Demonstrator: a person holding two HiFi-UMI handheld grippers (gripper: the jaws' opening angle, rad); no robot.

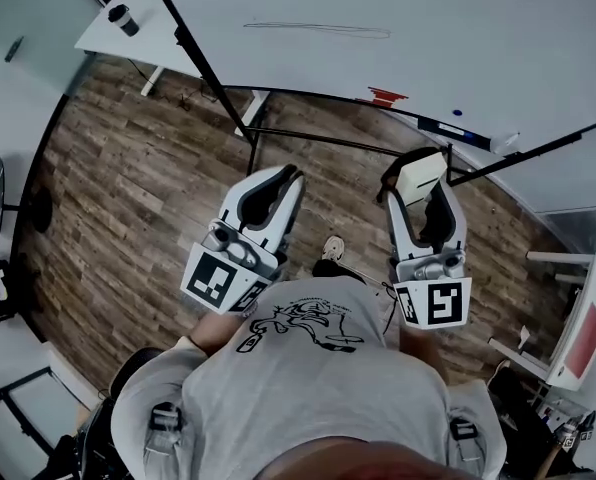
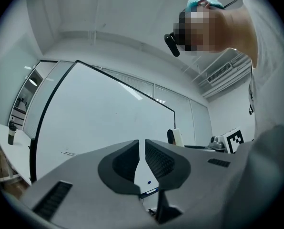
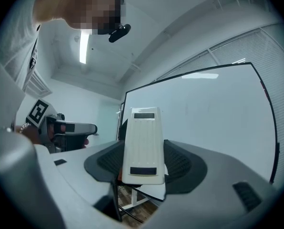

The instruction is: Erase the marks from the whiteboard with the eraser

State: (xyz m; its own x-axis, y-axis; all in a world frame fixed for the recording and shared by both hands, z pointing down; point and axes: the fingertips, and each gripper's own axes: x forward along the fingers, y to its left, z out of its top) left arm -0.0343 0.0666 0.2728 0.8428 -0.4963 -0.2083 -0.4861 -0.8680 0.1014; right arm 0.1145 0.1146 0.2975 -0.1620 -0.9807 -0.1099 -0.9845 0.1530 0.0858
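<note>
Two claws up facing the whiteboard (image 1: 398, 58). Right claw (image 3: 143, 163) pinches the eraser (image 1: 421, 178), tip pointing at the board, down by its lower edge. Left claw (image 2: 143, 149) is pressed together, nothing in it. Thin scribble (image 1: 318, 30) sits farther up the board, well apart from the eraser.

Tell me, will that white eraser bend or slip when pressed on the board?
Probably stiff: the eraser looks like a hard plastic shell, standing straight. Likely light: the right hand-held gripper holds it by its lower end. It might pivot under pressure, since most sticks out.
</note>
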